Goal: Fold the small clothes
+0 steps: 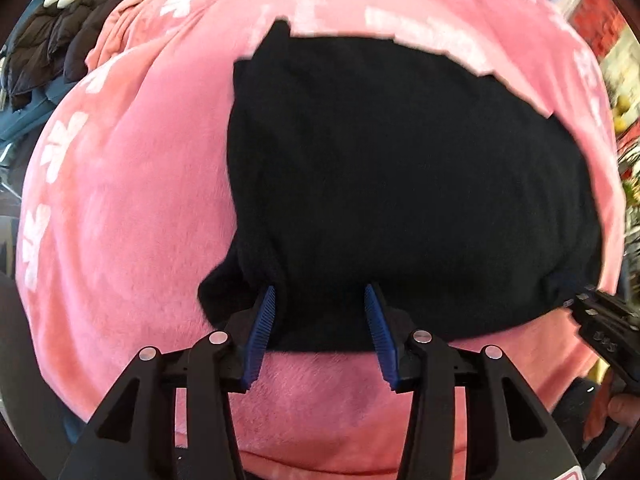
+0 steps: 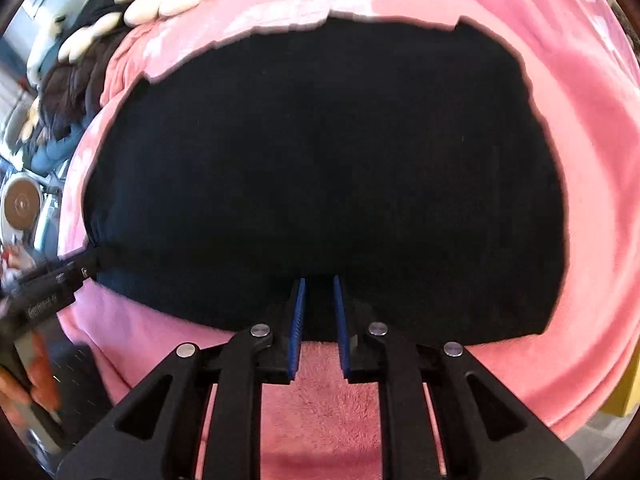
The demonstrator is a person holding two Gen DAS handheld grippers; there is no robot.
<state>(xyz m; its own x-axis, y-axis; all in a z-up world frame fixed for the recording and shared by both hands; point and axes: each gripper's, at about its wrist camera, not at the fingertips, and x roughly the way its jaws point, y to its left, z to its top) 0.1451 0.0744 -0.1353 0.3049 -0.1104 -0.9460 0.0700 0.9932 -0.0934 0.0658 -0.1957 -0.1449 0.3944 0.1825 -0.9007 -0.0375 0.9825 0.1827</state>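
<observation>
We've got the black garment (image 1: 400,184) flat on the pink blanket (image 1: 120,220). Our left gripper (image 1: 322,312) gapes wide over its near hem; our right gripper (image 2: 319,304) pinches that hem. Next, left must clamp, then lift together.

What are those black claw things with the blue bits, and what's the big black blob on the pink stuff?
Those are two grabbing tools, and a person holds one in each hand. Each tool has a small camera looking along its two blue-padded fingers, so there is one picture per tool. The blob is a black piece of clothing lying on a fluffy pink blanket with white patterns. The left gripper has its fingers apart around the cloth's near edge. The right gripper has its fingers close together, pinching that edge. Each tool also shows at the side of the other's picture. The cloth is going to be folded.
</observation>
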